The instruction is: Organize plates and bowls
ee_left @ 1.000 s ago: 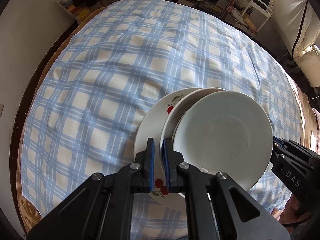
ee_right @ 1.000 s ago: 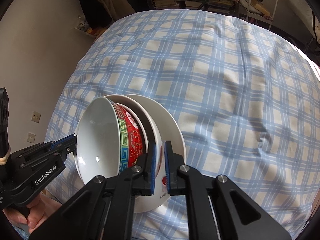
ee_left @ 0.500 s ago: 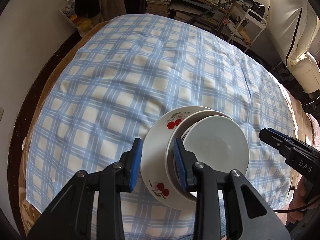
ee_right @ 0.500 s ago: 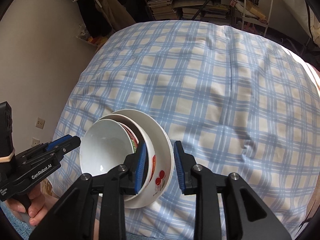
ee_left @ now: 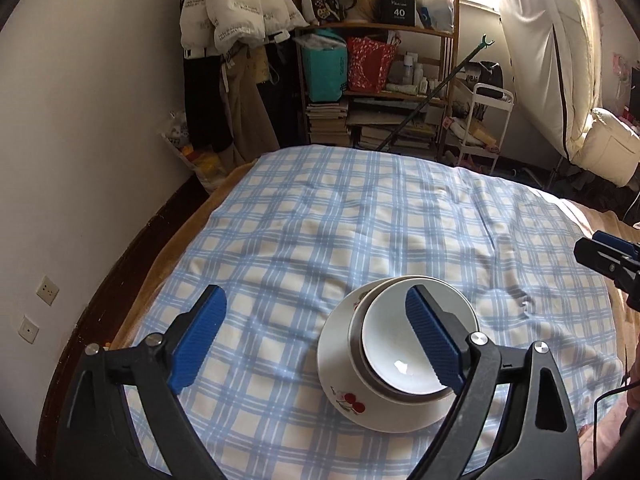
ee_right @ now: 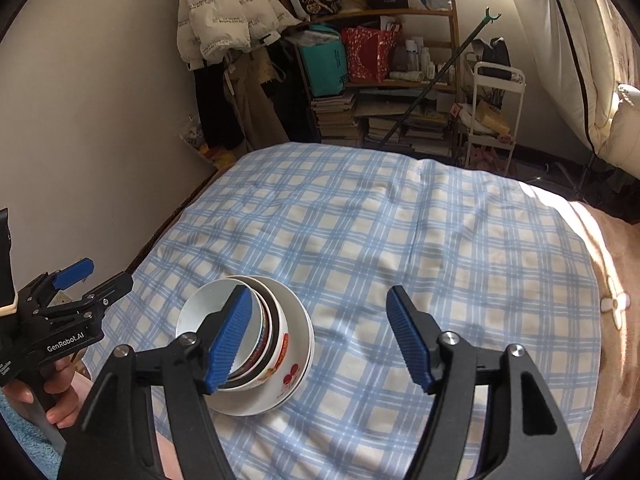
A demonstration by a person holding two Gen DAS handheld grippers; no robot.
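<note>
The left gripper (ee_left: pixel 316 336) has its jaws opening wide with nothing held between them. The right gripper (ee_right: pixel 318 336) is opening too, and it holds nothing. In the lower middle of both views, a white bowl (ee_left: pixel 404 344) sits nested in more bowls on a cherry plate (ee_left: pixel 348 396). The stack rests on the blue checked cloth (ee_left: pixel 360 216), free of both grippers.
</note>
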